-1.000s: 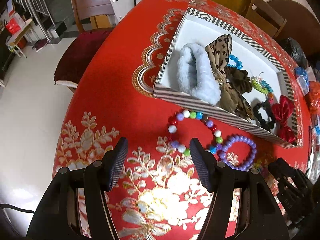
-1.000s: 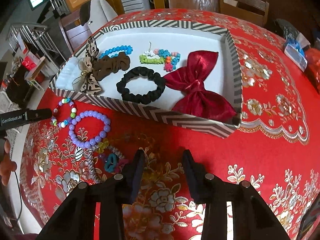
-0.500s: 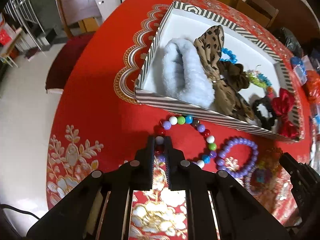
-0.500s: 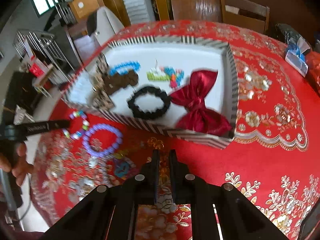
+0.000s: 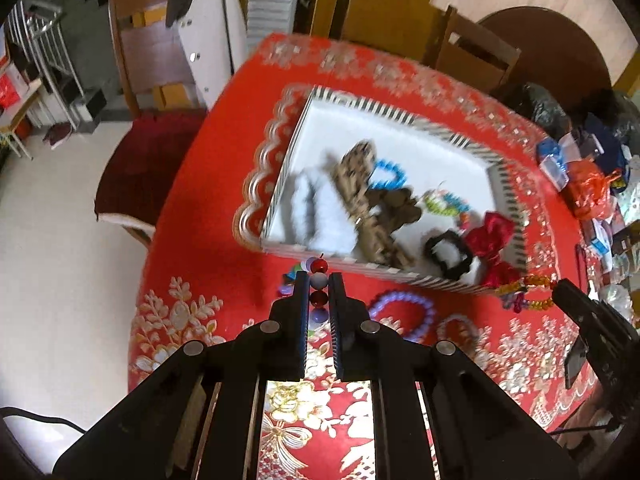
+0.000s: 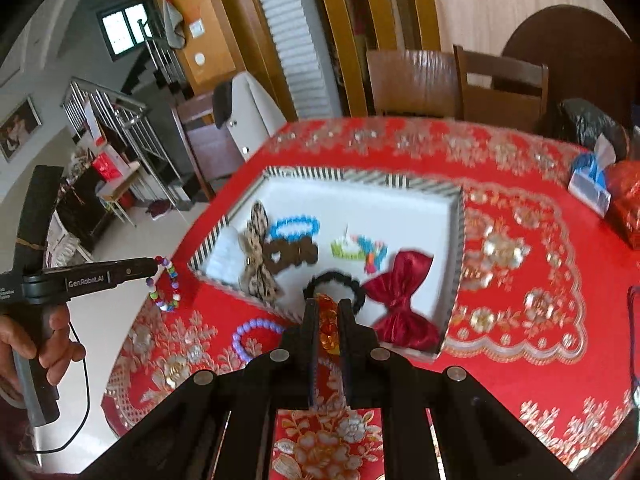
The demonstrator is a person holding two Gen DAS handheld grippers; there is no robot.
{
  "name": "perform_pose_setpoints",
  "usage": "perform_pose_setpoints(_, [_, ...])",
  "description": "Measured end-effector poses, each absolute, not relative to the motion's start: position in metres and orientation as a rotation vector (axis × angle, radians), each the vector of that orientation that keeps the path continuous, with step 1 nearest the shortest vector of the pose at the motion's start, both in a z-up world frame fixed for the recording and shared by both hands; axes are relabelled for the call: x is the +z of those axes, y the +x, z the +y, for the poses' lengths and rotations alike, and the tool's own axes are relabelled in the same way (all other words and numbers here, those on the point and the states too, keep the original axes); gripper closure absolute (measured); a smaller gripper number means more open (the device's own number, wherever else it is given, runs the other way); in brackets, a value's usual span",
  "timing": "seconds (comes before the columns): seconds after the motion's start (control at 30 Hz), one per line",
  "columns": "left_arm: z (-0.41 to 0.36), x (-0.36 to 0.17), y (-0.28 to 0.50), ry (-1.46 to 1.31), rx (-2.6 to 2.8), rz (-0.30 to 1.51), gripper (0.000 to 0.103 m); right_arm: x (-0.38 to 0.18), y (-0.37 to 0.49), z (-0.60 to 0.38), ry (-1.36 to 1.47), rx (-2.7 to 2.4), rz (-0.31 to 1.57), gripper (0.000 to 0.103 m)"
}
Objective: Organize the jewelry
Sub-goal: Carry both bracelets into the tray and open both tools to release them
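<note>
My left gripper (image 5: 319,280) is shut on a multicoloured bead bracelet (image 5: 319,266), held above the red tablecloth in front of the striped box (image 5: 400,114). In the right wrist view that bracelet (image 6: 165,285) dangles from the left gripper (image 6: 154,264), which a hand holds. My right gripper (image 6: 328,308) is shut on an amber bead bracelet (image 6: 329,322); from the left wrist view this bracelet (image 5: 524,292) hangs from the right gripper (image 5: 558,286) near the box's front corner. A purple bead bracelet (image 5: 404,312) lies on the cloth.
The box (image 6: 320,174) holds a fluffy pale scrunchie (image 5: 320,208), a leopard bow (image 6: 256,256), a black scrunchie (image 6: 334,284), a red bow (image 6: 400,292) and bead strings. Bags and a tissue pack (image 6: 588,184) sit at the table's right. Wooden chairs (image 6: 496,84) stand behind.
Both grippers went from open to shut, the left on the multicoloured bracelet and the right on the amber one. Both then rose, lifting the bracelets off the cloth.
</note>
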State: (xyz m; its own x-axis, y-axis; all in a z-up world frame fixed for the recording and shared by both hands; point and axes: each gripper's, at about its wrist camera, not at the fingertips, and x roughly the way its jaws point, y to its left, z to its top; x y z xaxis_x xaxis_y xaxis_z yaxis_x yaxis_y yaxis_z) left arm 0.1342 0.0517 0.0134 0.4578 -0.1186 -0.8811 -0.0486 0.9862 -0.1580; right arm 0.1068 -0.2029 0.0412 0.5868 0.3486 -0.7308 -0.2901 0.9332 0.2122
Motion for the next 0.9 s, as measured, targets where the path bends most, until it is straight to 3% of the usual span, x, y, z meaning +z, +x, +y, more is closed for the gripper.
perform_pose_setpoints(0.4, [0.017, 0.062, 0.174, -0.093, -0.099, 1.012, 0.095, 0.053, 0.152, -0.220, 0.048, 0.323, 0.861, 0.094])
perform_pose_setpoints(0.9, [-0.026, 0.023, 0.301, -0.050, -0.177, 1.087, 0.095, 0.018, 0.257, -0.208, 0.108, 0.280, 0.938, 0.094])
